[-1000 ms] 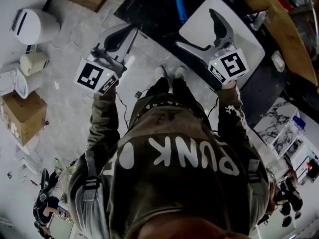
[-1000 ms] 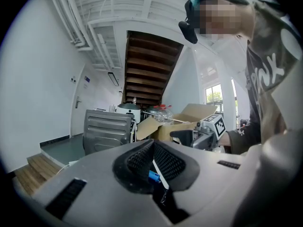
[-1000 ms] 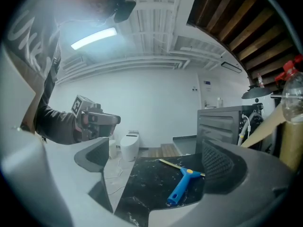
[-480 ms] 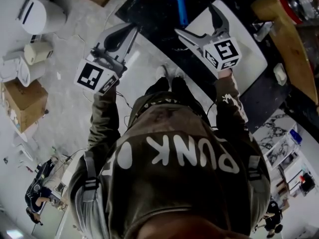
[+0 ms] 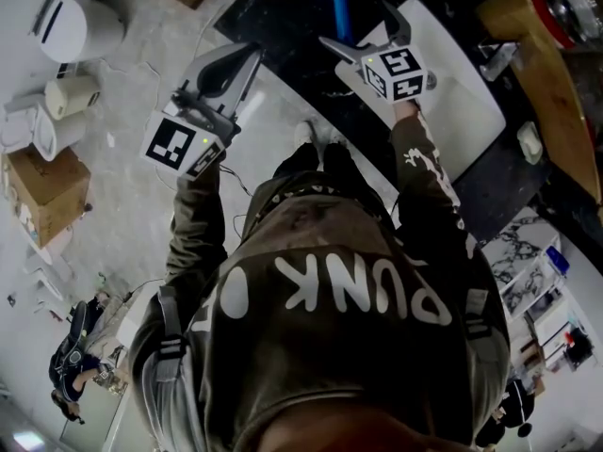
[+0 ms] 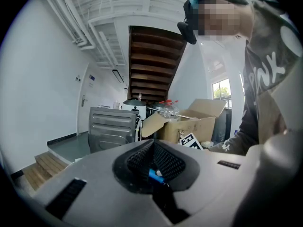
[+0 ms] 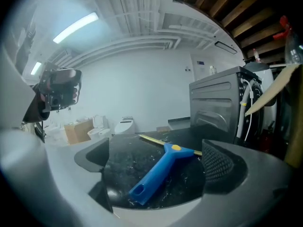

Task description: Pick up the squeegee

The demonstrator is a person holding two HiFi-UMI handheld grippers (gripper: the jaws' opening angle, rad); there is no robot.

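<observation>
My right hand-held gripper (image 5: 360, 28) is stretched out ahead of me with its jaws released and spread wide, and it grips nothing. In the right gripper view the right hand-held gripper (image 7: 154, 152) frames the squeegee (image 7: 165, 163) between its two jaws, with neither pad touching it. The squeegee (image 5: 339, 6) lies flat on the black marbled tabletop (image 5: 283, 22). Its blue handle points back towards me, and its long thin blade lies crosswise at the far end. From the head view the handle's near end sits just in front of the open jaws. I cannot tell from there how far above it they are.

My left hand-held gripper (image 5: 250, 56) is held off to the left of the tabletop, over the pale floor (image 5: 122, 205). In the left gripper view the jaws of the left hand-held gripper (image 6: 152, 145) are clenched almost together. Only a slit is left, through which a bit of blue shows. They hold nothing.

Beside the squeegee, to the right on the tabletop (image 7: 120, 162), lies a white board (image 5: 462, 97), and my right arm reaches across one corner of it. My shoes (image 5: 320, 137) stand at the tabletop's near edge. A grey metal appliance (image 7: 218, 98) stands beyond the far right of the tabletop. A white toilet (image 7: 124, 126) sits further back to the left. The left gripper view also shows an open cardboard box (image 6: 189, 124) and a wooden staircase (image 6: 151, 60) rising behind it.
</observation>
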